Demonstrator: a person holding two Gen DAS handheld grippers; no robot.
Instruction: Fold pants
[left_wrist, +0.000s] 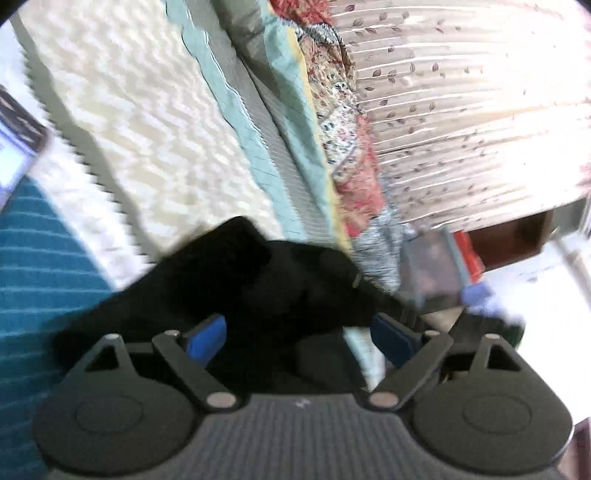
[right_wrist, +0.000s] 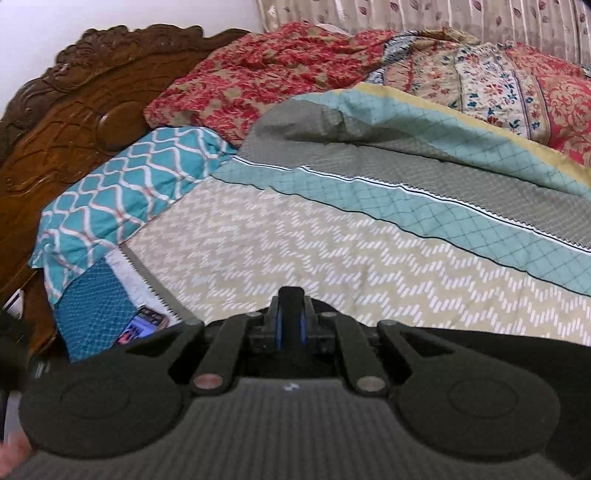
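Observation:
The black pants (left_wrist: 258, 280) lie bunched on the bed just ahead of my left gripper (left_wrist: 299, 332). Its blue pads (left_wrist: 207, 336) stand wide apart, with dark cloth lying between and over them. The left view is blurred. In the right wrist view my right gripper (right_wrist: 291, 325) has its blue-edged fingers pressed together above the bedspread. A strip of black cloth (right_wrist: 480, 338) shows along the gripper's right side; I cannot see cloth between the fingertips.
The bed carries a beige zigzag bedspread (right_wrist: 332, 254), a teal patterned pillow (right_wrist: 122, 195), a grey-green quilt (right_wrist: 406, 147) and a red floral blanket (right_wrist: 277, 70). A carved wooden headboard (right_wrist: 55, 122) stands left. A phone (right_wrist: 142, 325) lies near the bed edge. Curtains (left_wrist: 461, 92) hang behind.

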